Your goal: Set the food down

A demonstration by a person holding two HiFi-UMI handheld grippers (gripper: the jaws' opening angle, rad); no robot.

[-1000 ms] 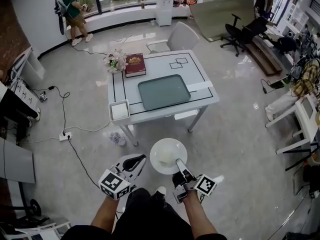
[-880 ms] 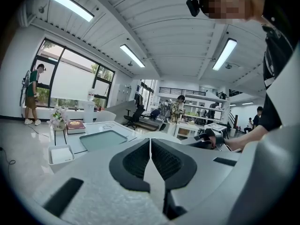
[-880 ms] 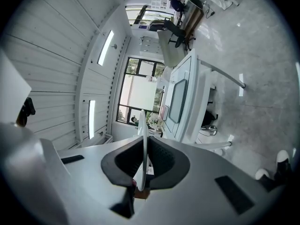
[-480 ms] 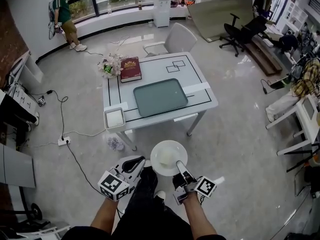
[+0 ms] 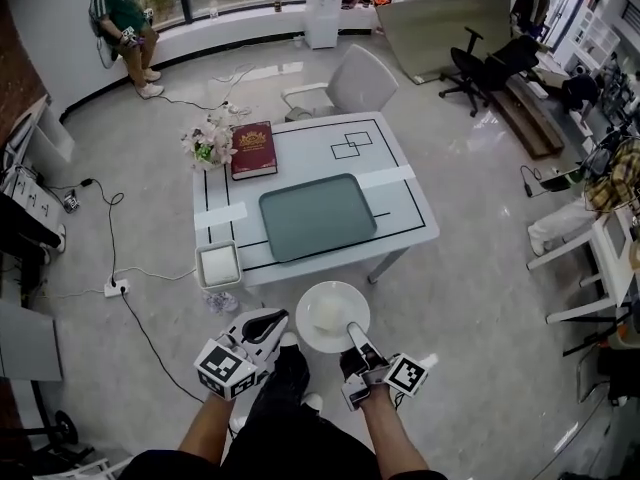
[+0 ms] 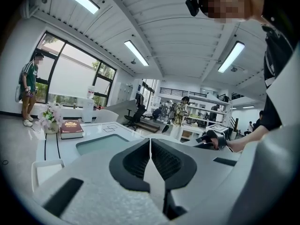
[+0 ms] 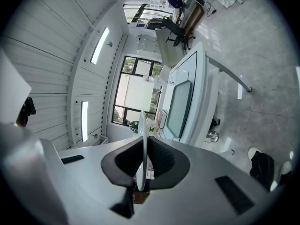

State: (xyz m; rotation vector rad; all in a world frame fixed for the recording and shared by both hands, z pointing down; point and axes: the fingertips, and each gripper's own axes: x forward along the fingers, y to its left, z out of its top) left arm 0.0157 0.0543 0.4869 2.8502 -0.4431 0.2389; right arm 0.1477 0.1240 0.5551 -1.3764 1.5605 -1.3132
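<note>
A white plate (image 5: 330,320) with a pale lump of food (image 5: 326,312) on it hangs level above the floor, just short of the white table (image 5: 408,206). My right gripper (image 5: 352,330) is shut on the plate's near rim. In the right gripper view the plate (image 7: 142,139) shows edge-on, pinched in my right gripper (image 7: 143,149). My left gripper (image 5: 270,320) floats to the left of the plate, shut and empty; its jaws meet in the left gripper view (image 6: 150,145). A grey tray (image 5: 317,216) lies mid-table.
On the table's left side are a red book (image 5: 254,149), a bunch of flowers (image 5: 205,143) and a white box (image 5: 218,264) at the near corner. A chair (image 5: 352,80) stands behind the table. Cables and a power strip (image 5: 115,288) lie left. A person (image 5: 120,13) stands by the window.
Both grippers and the plate have come closer to the table, whose near edge now sits just ahead of the plate. The person by the window has shifted left in view.
</note>
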